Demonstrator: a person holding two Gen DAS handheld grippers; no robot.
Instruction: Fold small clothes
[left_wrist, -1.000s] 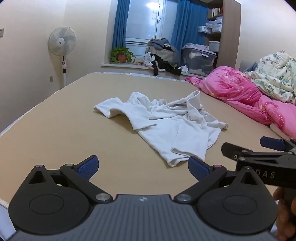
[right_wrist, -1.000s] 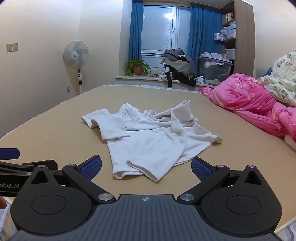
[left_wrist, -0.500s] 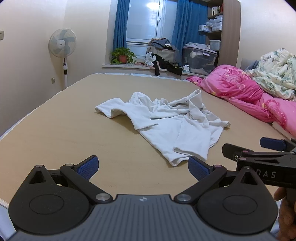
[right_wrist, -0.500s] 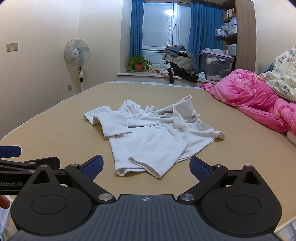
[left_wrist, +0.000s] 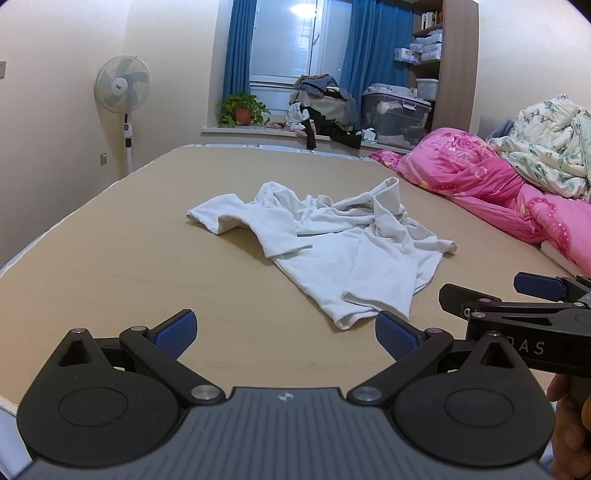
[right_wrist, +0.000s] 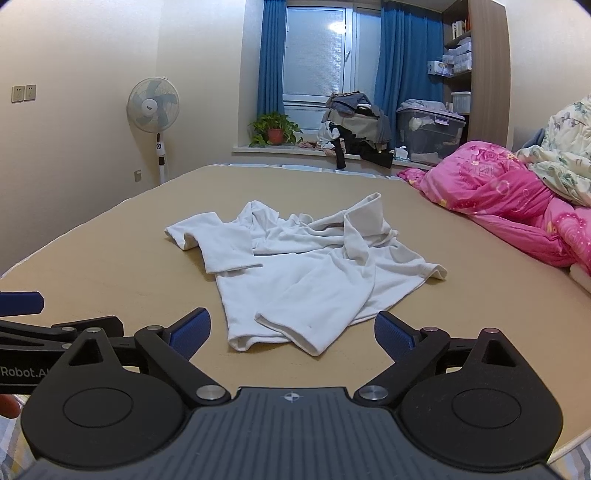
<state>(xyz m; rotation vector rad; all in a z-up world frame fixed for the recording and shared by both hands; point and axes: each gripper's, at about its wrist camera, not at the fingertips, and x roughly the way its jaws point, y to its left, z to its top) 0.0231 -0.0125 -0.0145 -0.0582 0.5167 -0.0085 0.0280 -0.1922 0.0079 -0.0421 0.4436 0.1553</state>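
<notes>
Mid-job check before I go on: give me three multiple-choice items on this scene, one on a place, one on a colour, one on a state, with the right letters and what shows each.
1. Where does the white shirt lie?
A. on the tan bed surface, ahead of both grippers
B. on the windowsill
C. on top of the pink quilt

2. What colour are the curtains at the window?
A. grey
B. blue
C. green

3. How do the left gripper and right gripper stand?
A. both shut on cloth
B. one open, one shut
C. both open, holding nothing

Answers: 1 A, the shirt lies crumpled on the tan surface, apart from the pink quilt. 2 B, both curtain panels are blue. 3 C, each wrist view shows its blue pads spread wide with nothing gripped between them.
</notes>
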